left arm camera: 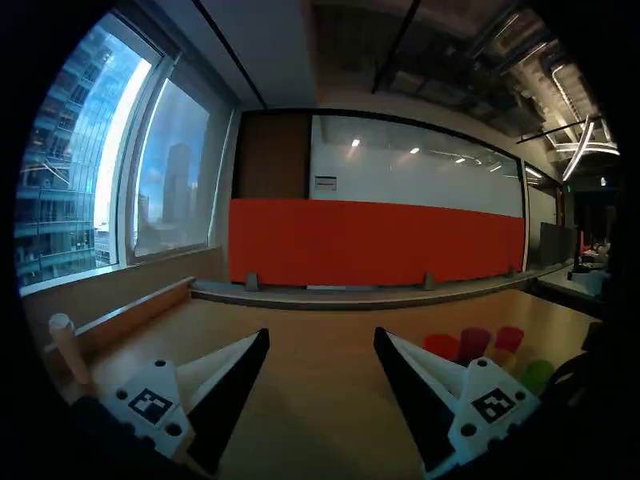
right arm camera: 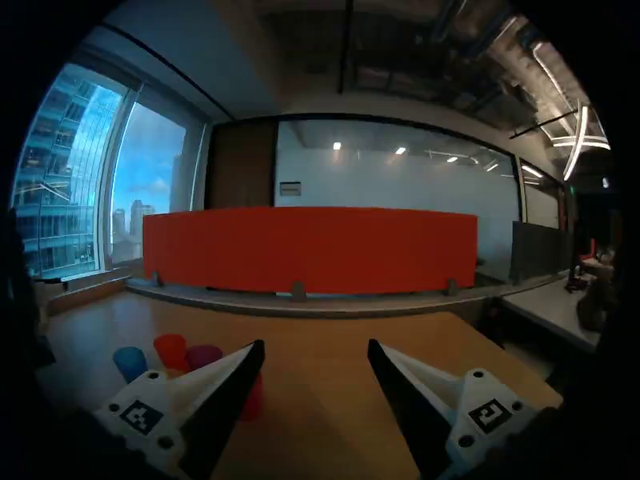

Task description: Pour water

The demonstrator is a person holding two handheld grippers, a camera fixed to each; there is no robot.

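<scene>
No words or numbers can be read. A small notice (left arm camera: 326, 183) on the pale wall (left arm camera: 416, 172) is too small to make out. In both views the fingers (left arm camera: 232, 376) carry square black-and-white code markers (left arm camera: 150, 404), which are patterns without any letters.

A bunch of small coloured plastic cups (left arm camera: 474, 342) sits on the brown wooden table (left arm camera: 320, 360), at 4 o'clock in the left gripper view. The long red divider board (left arm camera: 376, 242) stands behind the table, at 12 o'clock.
</scene>
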